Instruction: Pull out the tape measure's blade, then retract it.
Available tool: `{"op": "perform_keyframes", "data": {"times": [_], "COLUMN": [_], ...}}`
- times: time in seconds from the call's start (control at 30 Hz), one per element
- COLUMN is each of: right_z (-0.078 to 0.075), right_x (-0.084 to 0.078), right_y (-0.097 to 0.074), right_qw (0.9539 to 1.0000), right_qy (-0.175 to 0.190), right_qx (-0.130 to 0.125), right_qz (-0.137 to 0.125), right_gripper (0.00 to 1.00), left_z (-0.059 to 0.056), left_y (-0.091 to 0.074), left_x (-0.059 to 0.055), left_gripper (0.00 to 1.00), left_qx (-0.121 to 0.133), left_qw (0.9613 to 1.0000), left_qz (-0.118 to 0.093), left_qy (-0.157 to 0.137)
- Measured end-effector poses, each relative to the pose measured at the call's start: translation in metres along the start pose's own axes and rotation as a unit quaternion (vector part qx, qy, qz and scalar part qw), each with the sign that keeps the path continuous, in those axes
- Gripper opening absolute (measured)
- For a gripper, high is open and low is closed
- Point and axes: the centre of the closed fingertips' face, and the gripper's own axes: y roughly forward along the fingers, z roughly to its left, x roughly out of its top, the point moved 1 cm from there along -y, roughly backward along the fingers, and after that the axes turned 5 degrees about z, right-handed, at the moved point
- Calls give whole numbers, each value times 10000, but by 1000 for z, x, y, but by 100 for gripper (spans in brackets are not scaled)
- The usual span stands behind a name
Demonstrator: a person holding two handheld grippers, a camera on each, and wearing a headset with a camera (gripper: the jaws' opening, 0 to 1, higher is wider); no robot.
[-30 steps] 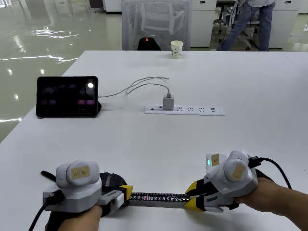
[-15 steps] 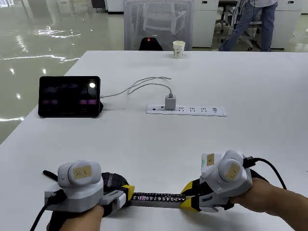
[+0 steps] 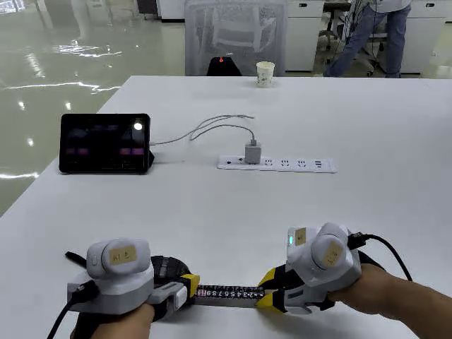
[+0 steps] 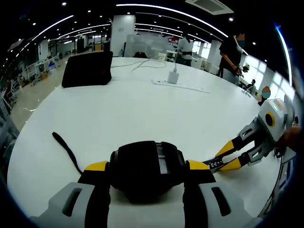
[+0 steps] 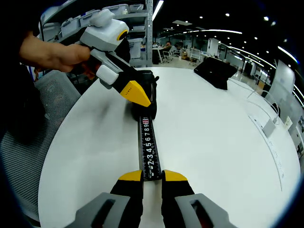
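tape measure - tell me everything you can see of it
The tape measure has a rounded black case, plastic by the look, resting on the white table and clamped between the yellow tips of the left gripper. A thin black strap trails from it across the table. Its blade, dark with pale numerals from 2 to 9 and a red mark after them, is partly pulled out, lies flat and straight, and its end is pinched by the right gripper.

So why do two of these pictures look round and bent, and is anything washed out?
Left gripper view and right gripper view: fisheye lenses make the white table bulge and the ceiling lights arc. Right gripper view: the tape measure blade is sharp, numbers readable. Head view: undistorted, with strong glare on the glossy floor.
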Motion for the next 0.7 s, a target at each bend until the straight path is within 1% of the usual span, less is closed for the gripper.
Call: {"op": "perform_keyframes", "data": {"times": [0.7], "right_z": [0], "right_x": [21], "right_y": [17], "right_qw": [9999], "right_qy": [-38], "right_qx": [42], "right_qz": [-157], "right_gripper": [10], "left_z": [0], "left_y": [0], "left_x": [1], "left_gripper": [56], "left_qx": [-2], "left_qw": [10000], "left_qz": [1], "left_qy": [-59]}}
